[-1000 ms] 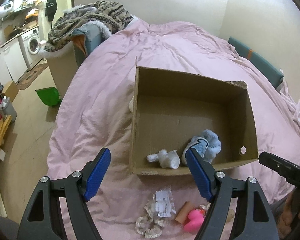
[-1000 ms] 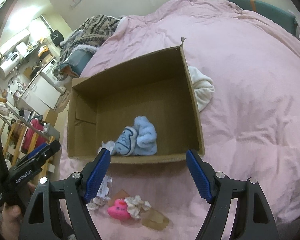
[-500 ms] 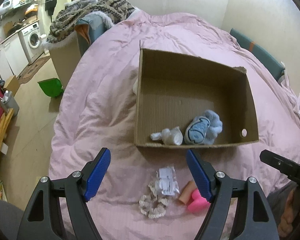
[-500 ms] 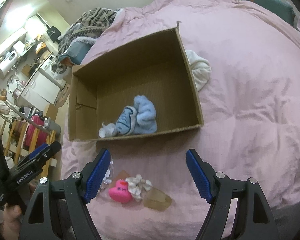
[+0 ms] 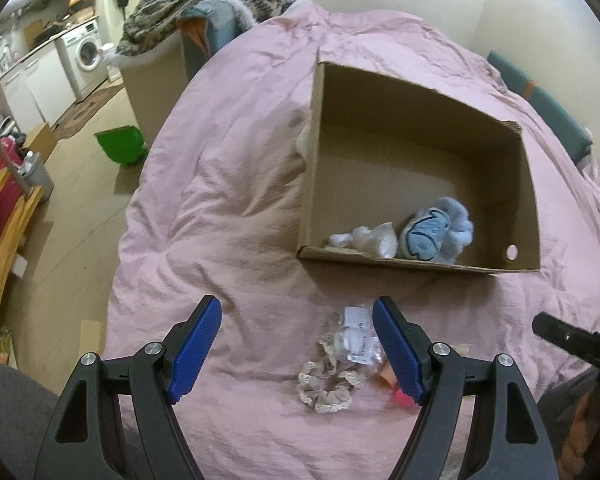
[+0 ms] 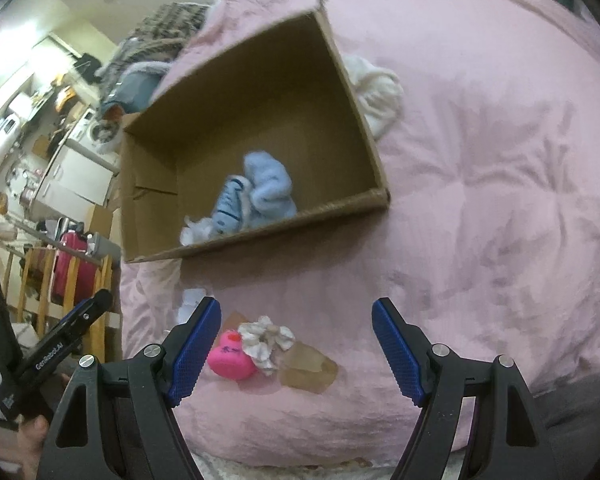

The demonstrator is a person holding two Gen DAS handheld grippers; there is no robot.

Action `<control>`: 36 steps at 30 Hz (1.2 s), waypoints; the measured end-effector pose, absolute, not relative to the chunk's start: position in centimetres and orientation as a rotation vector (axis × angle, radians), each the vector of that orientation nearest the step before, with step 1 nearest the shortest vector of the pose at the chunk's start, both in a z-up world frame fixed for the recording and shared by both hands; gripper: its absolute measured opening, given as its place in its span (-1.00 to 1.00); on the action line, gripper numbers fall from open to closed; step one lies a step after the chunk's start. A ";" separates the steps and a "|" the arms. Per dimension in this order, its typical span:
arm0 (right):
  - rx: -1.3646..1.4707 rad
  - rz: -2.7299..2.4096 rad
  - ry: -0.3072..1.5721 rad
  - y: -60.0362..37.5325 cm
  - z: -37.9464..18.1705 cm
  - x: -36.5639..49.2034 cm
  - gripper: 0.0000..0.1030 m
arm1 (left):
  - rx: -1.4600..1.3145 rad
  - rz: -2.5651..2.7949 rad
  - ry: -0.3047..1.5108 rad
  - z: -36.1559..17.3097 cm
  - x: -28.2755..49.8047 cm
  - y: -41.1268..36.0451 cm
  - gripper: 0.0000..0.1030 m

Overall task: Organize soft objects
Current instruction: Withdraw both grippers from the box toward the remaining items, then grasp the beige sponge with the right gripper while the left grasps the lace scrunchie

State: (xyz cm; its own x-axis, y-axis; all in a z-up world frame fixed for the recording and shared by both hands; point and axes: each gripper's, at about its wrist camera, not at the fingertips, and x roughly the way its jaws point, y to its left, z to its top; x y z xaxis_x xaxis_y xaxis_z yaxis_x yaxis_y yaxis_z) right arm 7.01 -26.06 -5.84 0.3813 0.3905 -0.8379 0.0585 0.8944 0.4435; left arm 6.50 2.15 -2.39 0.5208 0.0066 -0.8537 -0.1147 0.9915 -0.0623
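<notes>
Both grippers (image 5: 296, 344) (image 6: 296, 344) pulled back from box (image 5: 420, 264); scrunchie (image 5: 332, 384) now in full view.

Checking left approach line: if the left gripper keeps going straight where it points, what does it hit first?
Likely bare pink duvet, ahead of the open left gripper. The beige scrunchie and plastic packet sit right of centre, near its right finger; the cardboard box is farther on. Depth is uncertain.

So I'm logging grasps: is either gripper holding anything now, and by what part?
Nothing is held. The left gripper and right gripper both have open, empty jaws above the bed.
</notes>
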 end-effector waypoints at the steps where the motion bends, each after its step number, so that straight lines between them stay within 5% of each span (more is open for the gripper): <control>1: 0.443 0.209 1.203 -26.1 -6.5 7.2 0.60 | -0.119 0.080 1.032 -2.6 6.6 2.3 0.47; 5: 0.447 0.182 1.365 -25.9 -9.8 7.8 0.60 | -0.144 0.108 1.073 -3.6 7.2 2.9 0.47; 9: 0.468 0.239 1.466 -24.7 -11.7 8.1 0.16 | -0.194 0.122 1.118 -4.5 7.5 3.7 0.47; 15: 0.359 0.253 1.507 -22.3 -13.0 8.4 0.11 | -0.233 0.135 1.216 -6.5 7.9 4.4 0.47; 22: 0.211 0.270 1.490 -20.5 -12.8 8.2 -0.83 | -0.265 0.096 1.359 -9.4 7.9 4.3 0.45; 32: 0.299 0.287 1.360 -22.5 -9.6 7.3 -0.88 | -0.221 0.025 1.447 -11.6 7.9 2.2 0.39; 36: 0.348 0.283 1.288 -23.6 -8.2 7.4 -0.88 | -0.233 0.012 1.472 -12.3 8.1 1.9 -0.01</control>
State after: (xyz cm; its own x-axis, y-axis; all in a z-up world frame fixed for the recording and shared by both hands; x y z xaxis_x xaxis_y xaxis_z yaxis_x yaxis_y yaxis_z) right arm 7.37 -23.63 -8.22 0.2571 0.3949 -0.8820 -0.0117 0.9139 0.4058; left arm 8.08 1.93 -12.31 0.1031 -0.1342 -0.9856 -0.1498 0.9775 -0.1487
